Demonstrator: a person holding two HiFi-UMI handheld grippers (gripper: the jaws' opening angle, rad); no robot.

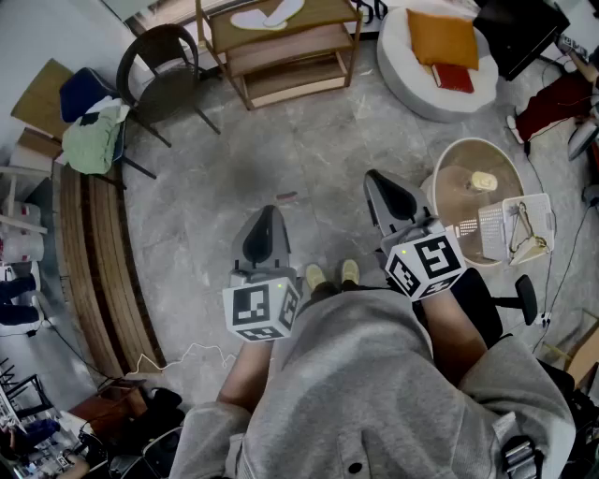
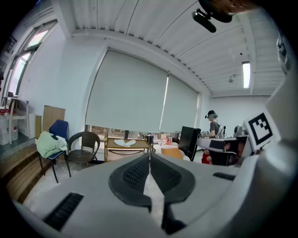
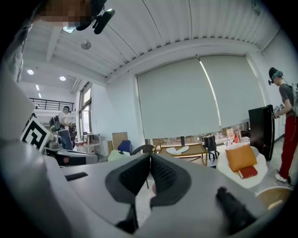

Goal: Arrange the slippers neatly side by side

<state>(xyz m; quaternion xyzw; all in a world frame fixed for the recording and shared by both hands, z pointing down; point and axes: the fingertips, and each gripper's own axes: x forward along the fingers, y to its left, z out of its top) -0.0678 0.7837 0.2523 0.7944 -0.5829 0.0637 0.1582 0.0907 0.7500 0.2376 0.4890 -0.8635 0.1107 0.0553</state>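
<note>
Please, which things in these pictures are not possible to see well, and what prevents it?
- Slippers: in the head view they lie at the top edge, which seems to cut one end. In both gripper views they are too small to judge their alignment.
- Wooden rack: in the head view its top shelf hides most of the lower shelves.
- Person's shoes: in the head view only the toes show; the grey sweater hides the rest.

A pair of white slippers [image 1: 268, 15] lies flat in a V, ends touching, atop the wooden rack [image 1: 328, 12]
</note>
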